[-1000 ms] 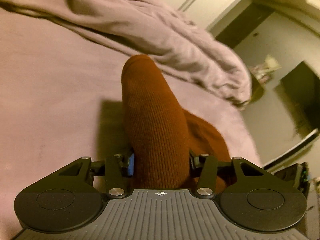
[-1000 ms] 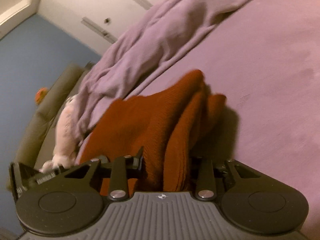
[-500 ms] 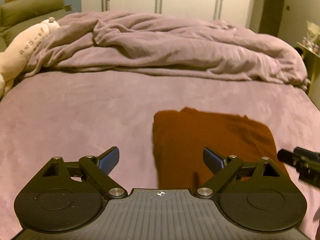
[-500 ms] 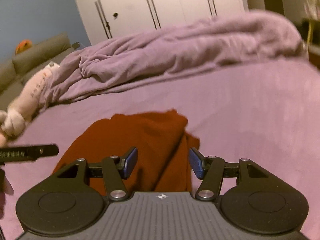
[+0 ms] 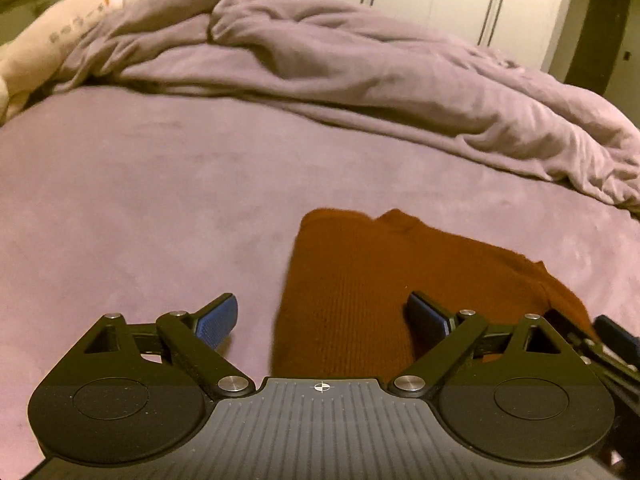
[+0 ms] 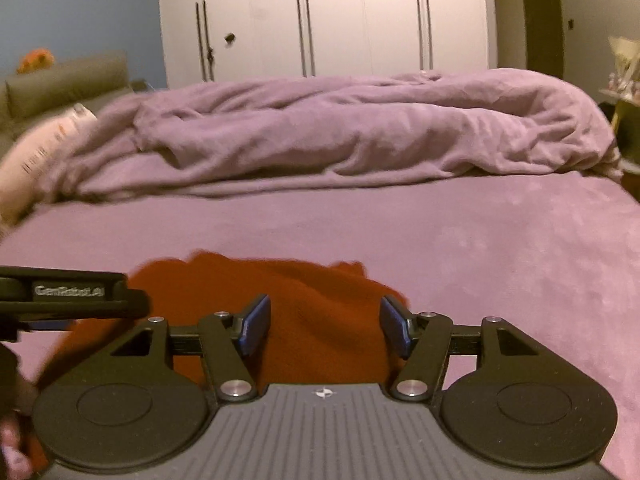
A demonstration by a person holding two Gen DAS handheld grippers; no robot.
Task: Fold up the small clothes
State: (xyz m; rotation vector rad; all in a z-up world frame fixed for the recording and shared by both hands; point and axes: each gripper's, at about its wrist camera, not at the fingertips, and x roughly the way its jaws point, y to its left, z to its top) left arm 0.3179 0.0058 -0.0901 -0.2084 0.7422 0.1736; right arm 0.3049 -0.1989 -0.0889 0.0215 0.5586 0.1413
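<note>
The left tool (image 5: 323, 320) is held wide apart, nothing between its 2 fingers. A rust-brown knitted garment (image 5: 384, 280) is laid flat on the near part of the purple bed (image 5: 140, 200). The right tool (image 6: 324, 330) is spread wide above the garment, gripping nothing.

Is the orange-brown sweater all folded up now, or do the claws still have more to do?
Looks mostly done: the rust-brown sweater lies in a flat folded bundle on the purple bed. Nothing is in hand; the left claw and right claw are both open above it, holding nothing. Left to do: maybe tidy the uneven far edge. No other small clothes are in view, only the rumpled blanket behind.
</note>
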